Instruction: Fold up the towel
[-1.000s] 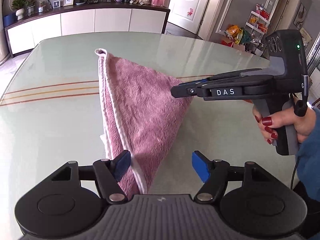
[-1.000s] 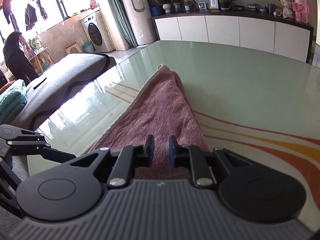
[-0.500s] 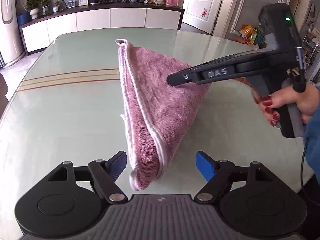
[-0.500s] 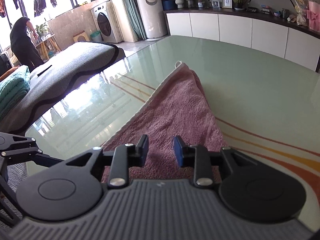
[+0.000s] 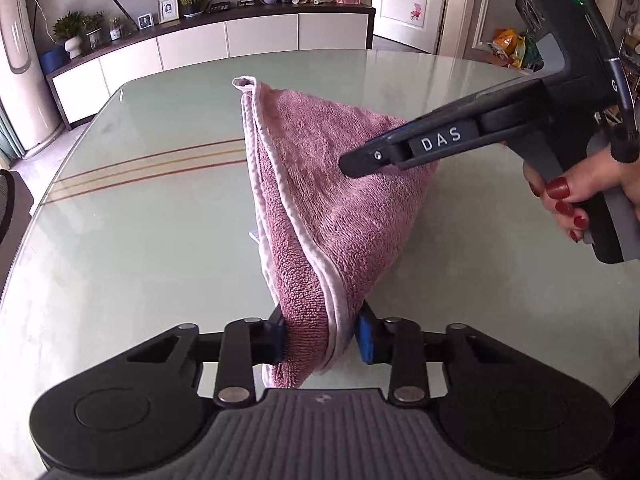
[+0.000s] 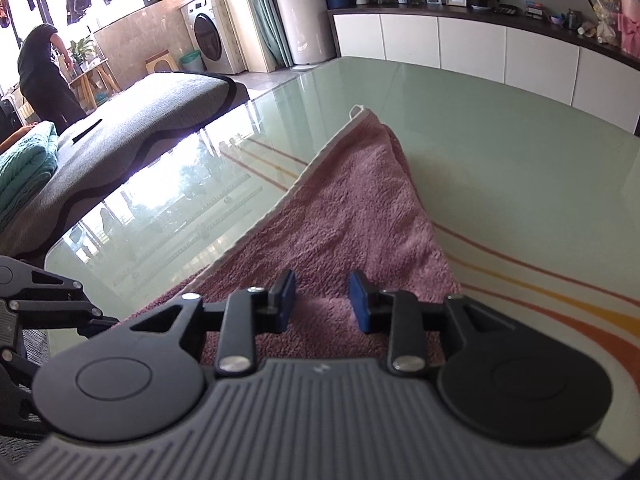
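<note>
A pink towel (image 5: pixel 332 208) with a white hem stands tented above the glass table (image 5: pixel 140 240), its far corner still down on the glass. My left gripper (image 5: pixel 322 338) is shut on the towel's near hanging corner, and the cloth fills the space between the blue pads. My right gripper (image 5: pixel 352 162) comes in from the right in a person's hand (image 5: pixel 568 200) and pinches the towel's raised right corner. In the right wrist view the towel (image 6: pixel 340 220) runs away from my right gripper (image 6: pixel 322 300), with cloth between the pads.
The pale green table (image 6: pixel 500 140) has orange stripes across it and a rounded edge on the left. A white sideboard (image 5: pixel 240 36) stands behind it. A grey sofa (image 6: pixel 120 140) lies beyond the table's left edge, and a person (image 6: pixel 40 72) stands far off.
My left gripper moved forward and shut on the towel's near corner, which hung free before. The right gripper lifted its corner higher, and its pads stand slightly wider apart.
</note>
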`<state>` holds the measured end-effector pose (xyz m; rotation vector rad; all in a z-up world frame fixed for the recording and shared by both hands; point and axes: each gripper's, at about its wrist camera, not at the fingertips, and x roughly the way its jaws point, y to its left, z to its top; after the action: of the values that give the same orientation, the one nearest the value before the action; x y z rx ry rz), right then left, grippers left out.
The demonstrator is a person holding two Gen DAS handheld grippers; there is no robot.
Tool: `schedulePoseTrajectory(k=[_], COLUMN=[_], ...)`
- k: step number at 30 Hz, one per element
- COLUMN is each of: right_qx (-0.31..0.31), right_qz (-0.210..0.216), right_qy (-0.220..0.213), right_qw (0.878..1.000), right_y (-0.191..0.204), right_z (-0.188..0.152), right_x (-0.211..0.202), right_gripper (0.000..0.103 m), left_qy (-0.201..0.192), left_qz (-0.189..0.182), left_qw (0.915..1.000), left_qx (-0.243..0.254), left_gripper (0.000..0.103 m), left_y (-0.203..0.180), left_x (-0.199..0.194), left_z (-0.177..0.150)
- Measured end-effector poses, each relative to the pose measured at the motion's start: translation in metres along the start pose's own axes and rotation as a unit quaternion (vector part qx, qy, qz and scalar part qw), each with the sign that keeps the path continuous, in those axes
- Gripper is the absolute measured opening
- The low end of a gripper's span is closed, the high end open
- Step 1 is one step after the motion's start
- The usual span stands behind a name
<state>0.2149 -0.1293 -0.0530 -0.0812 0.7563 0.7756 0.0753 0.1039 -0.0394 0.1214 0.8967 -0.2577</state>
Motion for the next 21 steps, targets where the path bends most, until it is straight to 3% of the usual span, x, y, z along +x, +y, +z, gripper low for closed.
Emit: schedulePoseTrajectory(k=[9, 13, 18, 21], right_qx=[-0.02, -0.03, -0.014, 0.009], right_qz=[0.014, 0.047, 0.11, 0.124], right_qy=[0.019, 0.065, 0.124, 0.13], right_qw=[1.0, 0.996, 0.986, 0.984], right_y=[-0.005, 0.005, 0.019, 0.017], right_z=[0.019, 0.012, -0.004, -0.005], right_x=[0.007, 0.01, 0.0, -0.005], right_gripper=[0.03, 0.031, 0.043, 0.043], left_qy=[-0.011, -0.014, -0.025, -0.04], left_qz=[-0.012, -0.017, -0.039, -0.052], left_qw=[0.9997, 0.9996, 0.9989, 0.9978], left_qx=[0.018, 0.02, 0.001, -0.002], left_gripper=[0.031, 0.03, 0.028, 0.028], left_y=[-0.012, -0.014, -0.01, -0.009], left_x=[-0.026, -0.041, -0.065, -0.079], left_z=[-0.003, -0.007, -0.003, 0.003])
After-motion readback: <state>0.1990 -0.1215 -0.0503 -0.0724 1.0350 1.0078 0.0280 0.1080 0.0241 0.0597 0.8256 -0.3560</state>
